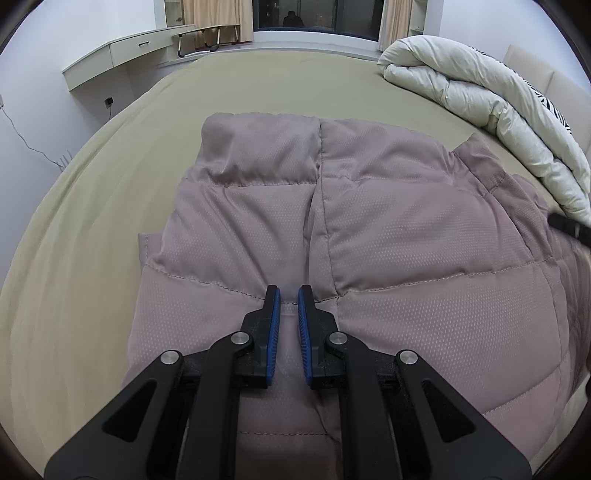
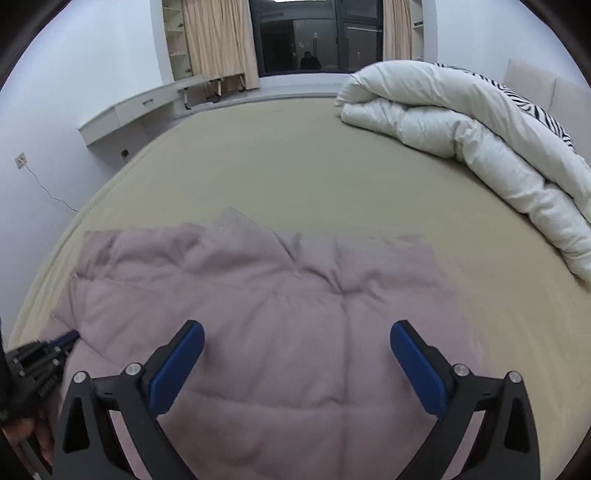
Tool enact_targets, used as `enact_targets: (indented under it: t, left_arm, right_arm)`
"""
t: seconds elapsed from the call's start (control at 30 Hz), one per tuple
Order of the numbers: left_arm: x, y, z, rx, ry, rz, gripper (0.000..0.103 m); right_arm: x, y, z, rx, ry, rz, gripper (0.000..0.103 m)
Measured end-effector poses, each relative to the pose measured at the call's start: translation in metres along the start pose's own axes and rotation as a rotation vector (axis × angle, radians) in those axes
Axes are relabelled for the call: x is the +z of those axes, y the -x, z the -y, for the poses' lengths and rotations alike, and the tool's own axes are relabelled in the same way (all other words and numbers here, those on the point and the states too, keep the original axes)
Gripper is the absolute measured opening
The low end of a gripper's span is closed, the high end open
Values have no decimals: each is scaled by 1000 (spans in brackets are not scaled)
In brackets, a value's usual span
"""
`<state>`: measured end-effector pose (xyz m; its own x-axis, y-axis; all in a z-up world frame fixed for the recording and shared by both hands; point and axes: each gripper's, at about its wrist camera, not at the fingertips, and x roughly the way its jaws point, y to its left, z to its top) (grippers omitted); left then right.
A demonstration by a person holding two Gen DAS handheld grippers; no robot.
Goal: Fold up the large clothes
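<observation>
From the left wrist camera, a pinkish puffy jacket point(image 1: 369, 229) lies flat on the bed point(image 1: 92, 229). Its long way runs from the camera toward the window point(image 1: 314, 14). Its collar end points at the window. The front closing line runs up the middle of the jacket toward the collar. The left gripper point(image 1: 289, 291) sits low over the near part of the jacket, right on that middle line. Its blue pads point(image 1: 273, 332) are almost together, with only a thin gap. It is hard to tell if a bit of cloth is pinched there, so it counts as closed. The near end of the jacket is hidden under the black gripper arms. The jacket's right side is cut off at the picture edge. A black bit of the other gripper pokes in on the jacket's right side. A rolled white duvet point(image 1: 480, 96) lies on the bed past the jacket, to its right.

From the right wrist camera, the jacket point(image 2: 277, 302) looks blurry, so its seams are hard to make out. The right gripper point(image 2: 297, 332) hangs over the near part of the jacket. Its blue pads point(image 2: 177, 369) stand wide apart and squeeze nothing. The jacket's near end is hidden below the gripper arms. The left gripper point(image 2: 70, 338) touches the jacket's left edge, blurred and partly cut off. The duvet point(image 2: 461, 140) lies well away from the jacket, to the far right.
</observation>
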<state>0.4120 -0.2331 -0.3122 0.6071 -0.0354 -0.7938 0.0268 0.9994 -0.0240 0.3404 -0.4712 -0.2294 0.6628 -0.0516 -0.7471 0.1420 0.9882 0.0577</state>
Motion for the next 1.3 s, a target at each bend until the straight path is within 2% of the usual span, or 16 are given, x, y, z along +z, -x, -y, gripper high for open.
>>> enact_targets:
  t: [0.07,0.1,0.17,0.3,0.43,0.53,0.57,0.6,0.63,0.67,0.8,0.9,1.0,1.07,1.17,1.3]
  left_arm:
    - [2,0,1,1,-1,-4,10]
    - [2,0,1,1,-1,-4,10]
    - [3,0,1,1,-1,-5,10]
    - [4,0,-3,-11,14,-8,10]
    - [10,21,-29,-124,105,-37,10]
    - [8,61,-67,-171,200,36,13]
    - [6,77,-83,-176,229,74,26]
    - [3,89,-98,-182,262,95,62]
    - [0,96,-111,-191,297,109,85]
    - [-5,102,-127,-208,341,125,103]
    - [-19,95,-160,-254,420,37,103]
    - [-31,75,-175,-374,516,-7,103]
    - [-43,42,-183,-475,617,-106,103]
    - [-47,21,-179,-532,641,-153,103]
    - [-49,1,-176,-589,654,-172,103]
    - [-48,-16,-173,-670,647,-190,103]
  right_arm:
    - [-19,-14,21,8,-48,-48,103]
    - [-28,-16,27,34,-50,-23,103]
    - [-36,-23,26,27,-10,16,103]
    - [-38,-34,25,8,-21,33,103]
    - [-36,-26,28,34,-27,25,103]
    - [-33,-1,34,61,-41,-4,103]
    - [-34,10,38,80,-52,12,103]
    - [-36,26,44,104,-69,44,103]
    - [-39,40,51,129,-80,78,103]
    - [-42,54,58,152,-86,105,103]
    - [-52,73,85,175,-117,88,103]
    - [-60,70,108,190,-168,40,103]
    - [-67,60,134,243,-266,-22,103]
    - [-70,49,150,299,-343,-64,103]
    - [-73,32,163,358,-415,-124,103]
    - [-69,12,165,466,-438,-158,103]
